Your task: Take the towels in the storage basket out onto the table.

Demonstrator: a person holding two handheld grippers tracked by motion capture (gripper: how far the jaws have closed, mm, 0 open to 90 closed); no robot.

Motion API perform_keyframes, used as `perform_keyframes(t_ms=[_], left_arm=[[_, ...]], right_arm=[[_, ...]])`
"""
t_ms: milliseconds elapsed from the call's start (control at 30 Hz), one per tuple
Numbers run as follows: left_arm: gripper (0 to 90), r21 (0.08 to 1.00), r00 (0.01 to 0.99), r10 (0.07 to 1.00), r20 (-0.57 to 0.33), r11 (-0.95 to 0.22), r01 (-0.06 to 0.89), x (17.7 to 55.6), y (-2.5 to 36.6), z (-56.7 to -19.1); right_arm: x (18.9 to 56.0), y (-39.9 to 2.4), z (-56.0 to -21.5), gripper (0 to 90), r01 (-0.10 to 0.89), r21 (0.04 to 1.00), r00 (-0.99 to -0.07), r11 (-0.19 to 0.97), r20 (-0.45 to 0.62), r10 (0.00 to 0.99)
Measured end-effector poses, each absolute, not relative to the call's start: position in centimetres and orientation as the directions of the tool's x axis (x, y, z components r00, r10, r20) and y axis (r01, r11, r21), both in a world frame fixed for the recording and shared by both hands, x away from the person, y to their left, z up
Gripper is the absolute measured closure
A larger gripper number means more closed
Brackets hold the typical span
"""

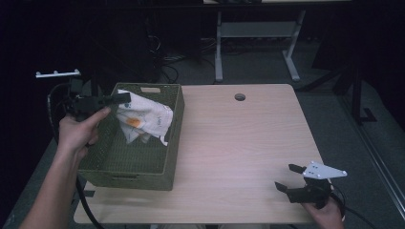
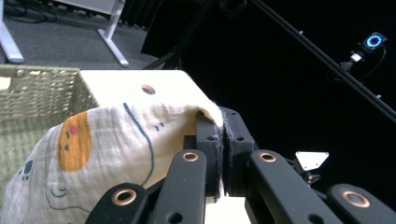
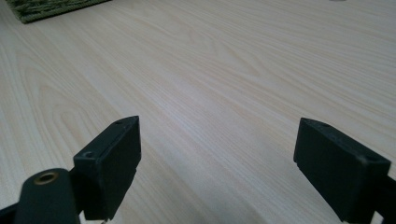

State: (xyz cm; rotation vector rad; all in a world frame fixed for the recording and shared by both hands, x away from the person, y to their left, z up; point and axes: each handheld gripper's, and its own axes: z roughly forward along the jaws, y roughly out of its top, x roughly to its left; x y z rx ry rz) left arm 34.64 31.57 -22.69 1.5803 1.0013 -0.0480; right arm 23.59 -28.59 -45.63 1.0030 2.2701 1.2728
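A white cloth [image 1: 143,119] printed with an orange face and blue lines hangs over the green woven basket [image 1: 165,164] at the table's left side. My left gripper [image 1: 125,98] is shut on the cloth's top edge and holds it above the basket. In the left gripper view the cloth [image 2: 102,149] drapes to the left from the closed jaws of the left gripper [image 2: 223,140]. My right gripper [image 1: 287,177] rests near the table's front right edge, open, with nothing between its fingers. The right gripper [image 3: 217,154] has only bare wood ahead of it.
The wooden table [image 1: 239,143] has a round cable hole [image 1: 239,97] near its far edge. A white desk frame [image 1: 258,43] stands on the floor behind. The basket's corner [image 3: 51,7] lies far ahead of the right gripper.
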Motion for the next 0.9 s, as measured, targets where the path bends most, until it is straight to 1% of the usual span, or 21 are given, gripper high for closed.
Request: perform_keyframes(t_ms=[300,900], left_arm=[[87.0,0.800,0.663,0.528,-0.530,0.052,0.598,34.6,29.6,-21.2],[87.0,0.808,0.709,0.473,-0.523,0.011,0.589,35.4,25.3,-19.9]], right_arm=[[23.6,-28.6,-45.6,14.3,0.411,0.844,-0.687,0.344,0.038,0.726],[23.6,-28.8,-45.7,14.2,0.411,0.847,-0.684,0.338,0.041,0.729]])
